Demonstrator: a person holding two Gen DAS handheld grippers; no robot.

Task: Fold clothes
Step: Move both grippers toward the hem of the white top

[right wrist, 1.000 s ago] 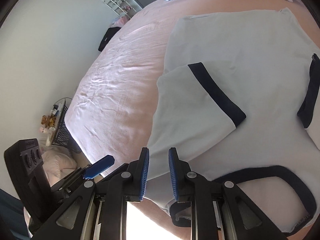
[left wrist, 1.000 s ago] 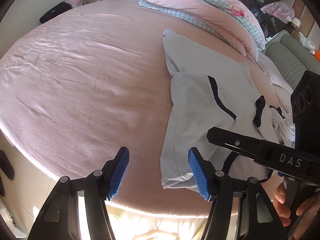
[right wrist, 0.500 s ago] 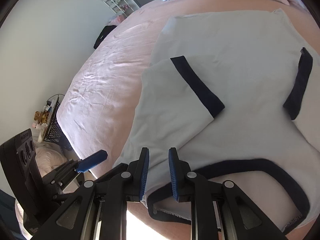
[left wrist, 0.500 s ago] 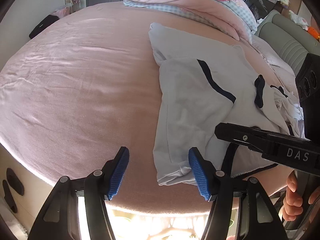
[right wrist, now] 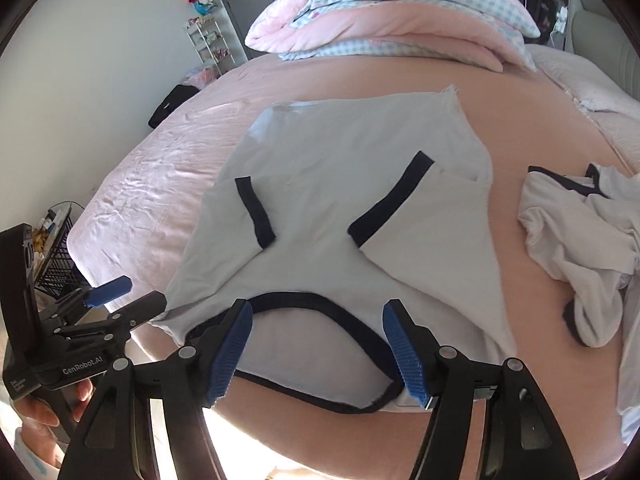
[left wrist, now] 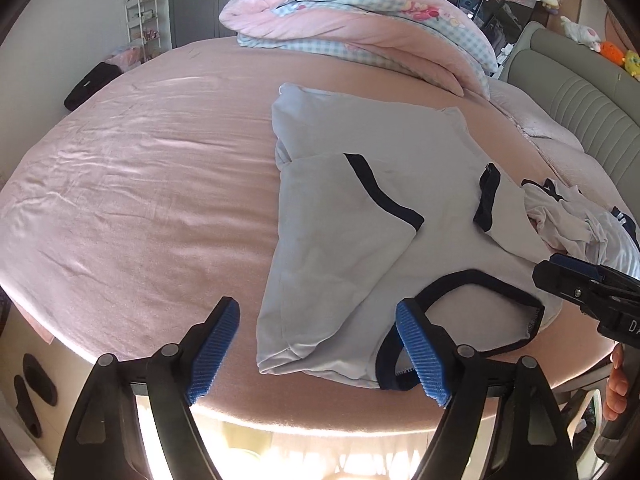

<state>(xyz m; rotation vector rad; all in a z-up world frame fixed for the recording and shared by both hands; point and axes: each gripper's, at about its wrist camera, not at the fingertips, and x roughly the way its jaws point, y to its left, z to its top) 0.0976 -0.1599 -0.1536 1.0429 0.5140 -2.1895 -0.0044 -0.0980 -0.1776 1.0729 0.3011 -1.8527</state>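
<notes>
A pale grey T-shirt [left wrist: 360,152] with navy trim lies flat on the pink bed [left wrist: 140,180], both sleeves folded in over its body. Its neckline [right wrist: 320,304] faces the near edge. My left gripper [left wrist: 318,354] hovers over the shirt's near left shoulder corner; its jaws are opening and the pads press on nothing. My right gripper [right wrist: 316,350] hangs over the neckline, jaws also opening and gripping nothing. The shirt [right wrist: 340,152] fills the middle of the right wrist view. Each gripper shows in the other's view: right gripper [left wrist: 592,292], left gripper [right wrist: 108,292].
A crumpled pile of white clothes [right wrist: 580,240] lies to the shirt's right. A folded pink and checked quilt [left wrist: 352,20] sits at the far side, a padded headboard [left wrist: 580,100] at the right. A black item [left wrist: 92,84] lies at the far left edge. Slippers [left wrist: 36,384] are on the floor.
Both grippers' jaws have spread wider; the right one was nearly shut. Both hands drew back and rose. The right gripper shifted from the left shoulder to the neckline. The shirt lies as before.
</notes>
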